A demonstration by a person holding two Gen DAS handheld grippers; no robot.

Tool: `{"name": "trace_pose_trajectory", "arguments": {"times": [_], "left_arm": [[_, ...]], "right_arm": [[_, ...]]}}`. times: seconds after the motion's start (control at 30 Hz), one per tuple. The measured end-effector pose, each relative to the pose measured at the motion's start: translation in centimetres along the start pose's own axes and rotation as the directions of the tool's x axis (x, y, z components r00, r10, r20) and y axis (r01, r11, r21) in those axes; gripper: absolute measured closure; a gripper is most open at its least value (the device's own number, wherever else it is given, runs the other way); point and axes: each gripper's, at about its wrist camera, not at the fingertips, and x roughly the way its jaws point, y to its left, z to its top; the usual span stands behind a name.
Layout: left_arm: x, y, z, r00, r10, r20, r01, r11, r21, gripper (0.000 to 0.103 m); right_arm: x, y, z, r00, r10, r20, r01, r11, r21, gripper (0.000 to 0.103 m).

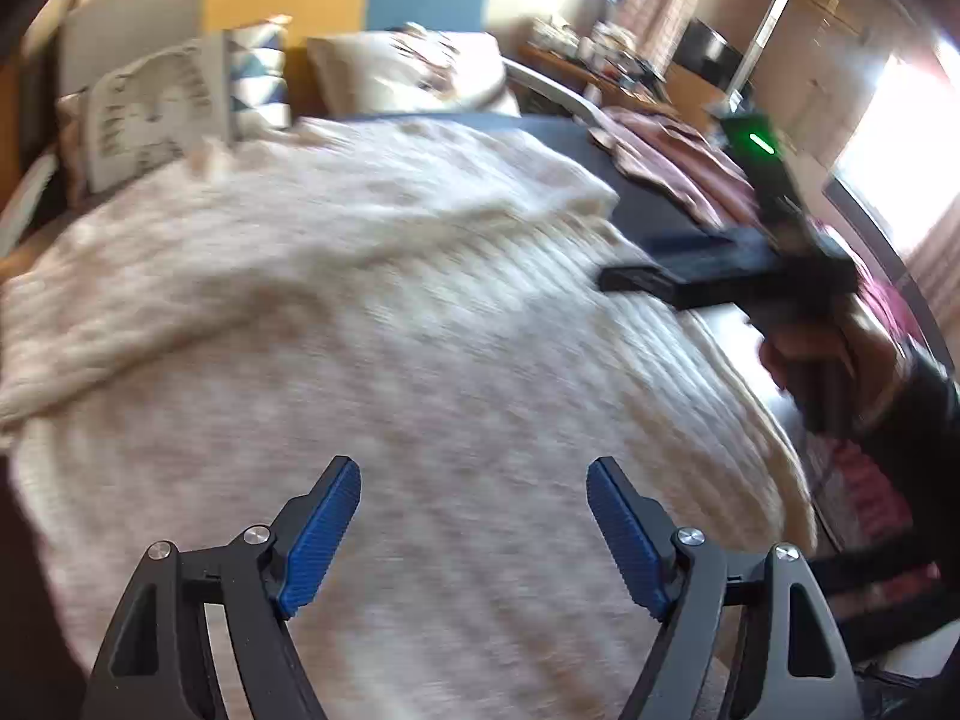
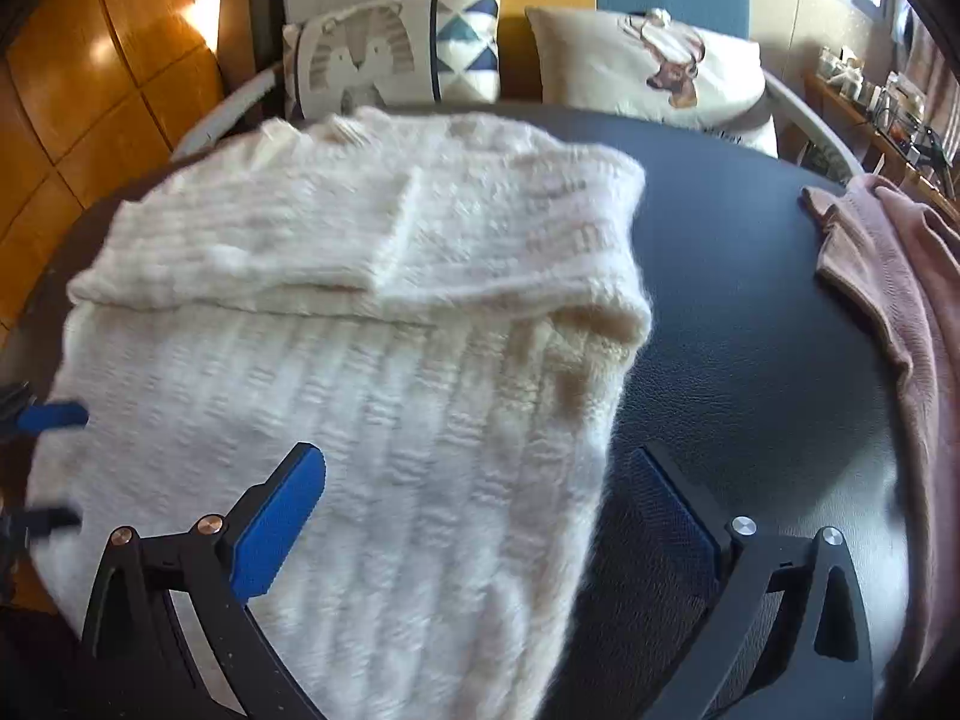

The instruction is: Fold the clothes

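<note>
A cream knitted sweater (image 1: 372,312) (image 2: 336,372) lies spread on the dark table (image 2: 738,312), with its far part folded over toward me. My left gripper (image 1: 474,480) hovers open above the near part of the sweater, nothing between its blue pads. My right gripper (image 2: 480,474) is open too, straddling the sweater's right edge: one finger over the knit, the other over the bare table. In the left wrist view the right gripper (image 1: 708,276) shows blurred at the sweater's right side, held by a hand (image 1: 816,354). In the right wrist view the left gripper's blue fingertips (image 2: 54,417) show at the far left edge.
A pink garment (image 2: 888,276) (image 1: 678,162) lies on the table's right side. Patterned cushions (image 2: 396,54) (image 2: 654,66) lean against a sofa back behind the table. A cluttered wooden shelf (image 2: 870,102) stands at the far right. Wooden floor (image 2: 90,78) shows at the left.
</note>
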Motion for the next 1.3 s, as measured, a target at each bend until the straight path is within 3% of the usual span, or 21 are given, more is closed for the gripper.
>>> {"name": "trace_pose_trajectory", "arguments": {"times": [0.13, 0.23, 0.47, 0.6, 0.77, 0.83, 0.9, 1.07, 1.17, 1.3], "left_arm": [[-0.5, 7.4, 0.7, 0.995, 0.083, 0.061, -0.074, 0.988, -0.136, 0.023], [-1.3, 11.0, 0.6, 0.990, 0.118, 0.074, -0.104, 0.980, -0.170, 0.023], [0.0, 16.5, 1.5, 0.982, 0.187, 0.038, -0.183, 0.979, -0.085, 0.023], [0.2, 17.6, 2.0, 0.981, 0.191, 0.030, -0.191, 0.982, 0.005, 0.023], [-0.3, 18.6, 2.2, 0.993, 0.113, 0.030, -0.113, 0.994, 0.007, 0.023], [-0.5, 19.0, 2.3, 0.996, 0.080, 0.031, -0.080, 0.997, 0.006, 0.023], [-1.5, 19.2, 2.3, 0.999, 0.017, 0.046, -0.017, 1.000, -0.006, 0.023], [-3.6, 18.8, 2.6, 0.993, -0.079, 0.089, 0.079, 0.997, 0.009, 0.023], [-3.6, 18.9, 3.4, 0.991, -0.085, 0.101, 0.085, 0.996, 0.006, 0.023], [-0.6, 19.6, 4.6, 0.997, -0.050, 0.061, 0.052, 0.998, -0.027, 0.023]], "right_arm": [[-2.4, 4.6, -0.5, 0.995, 0.075, 0.064, -0.073, 0.997, -0.030, 0.001], [-2.7, 9.5, -0.7, 0.987, 0.145, 0.076, -0.139, 0.987, -0.083, 0.000], [-1.1, 19.7, -1.7, 0.955, 0.294, 0.039, -0.282, 0.941, -0.188, 0.001], [0.8, 23.6, -1.4, 0.943, 0.331, -0.015, -0.325, 0.915, -0.239, 0.016], [3.0, 26.9, -0.7, 0.941, 0.333, -0.051, -0.333, 0.894, -0.299, 0.033], [3.8, 27.8, -0.4, 0.941, 0.333, -0.061, -0.334, 0.888, -0.314, 0.054], [4.5, 28.5, 0.0, 0.940, 0.333, -0.071, -0.338, 0.883, -0.326, 0.063], [6.3, 30.0, 1.0, 0.933, 0.348, -0.088, -0.357, 0.876, -0.326, 0.063], [7.4, 30.4, 1.9, 0.934, 0.348, -0.081, -0.356, 0.885, -0.301, 0.063], [8.8, 30.5, 3.5, 0.938, 0.339, -0.069, -0.345, 0.901, -0.264, 0.063]]}}
